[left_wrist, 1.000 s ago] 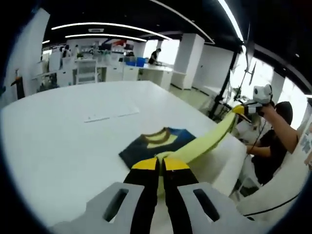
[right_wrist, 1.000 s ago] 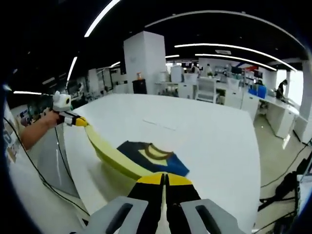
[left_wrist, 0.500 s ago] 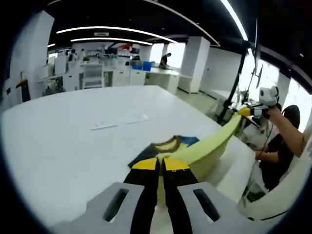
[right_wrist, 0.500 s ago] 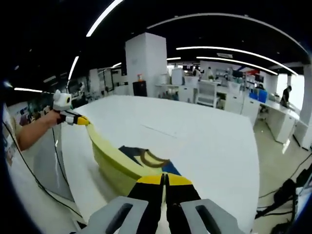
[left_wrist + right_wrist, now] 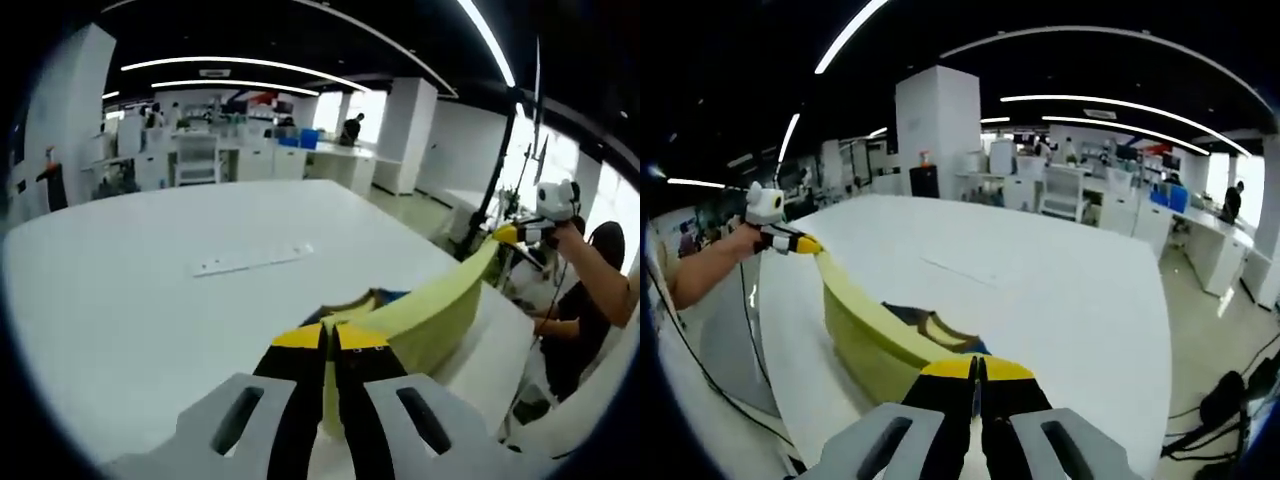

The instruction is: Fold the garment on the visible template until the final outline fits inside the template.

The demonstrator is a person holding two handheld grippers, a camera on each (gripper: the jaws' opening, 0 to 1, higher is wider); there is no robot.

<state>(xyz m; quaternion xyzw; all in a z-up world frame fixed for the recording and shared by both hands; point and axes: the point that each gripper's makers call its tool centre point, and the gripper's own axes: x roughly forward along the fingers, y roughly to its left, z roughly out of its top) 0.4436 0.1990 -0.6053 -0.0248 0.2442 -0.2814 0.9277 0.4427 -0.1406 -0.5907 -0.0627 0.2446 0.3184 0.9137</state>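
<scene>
Two grippers pinch one garment (image 5: 420,315) | left gripper (image 5: 331,338) clamped on its yellow-green hem, low in left gripper view | hem stretched taut between both, lifted above white table (image 5: 130,270); navy part with collar (image 5: 940,327) lies on table | right gripper (image 5: 977,368) clamped on hem's other end.

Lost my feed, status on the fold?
Left gripper and right gripper shut on the shirt's yellow hem, lifted taut. Collar end on the table. Nothing in the way.
</scene>
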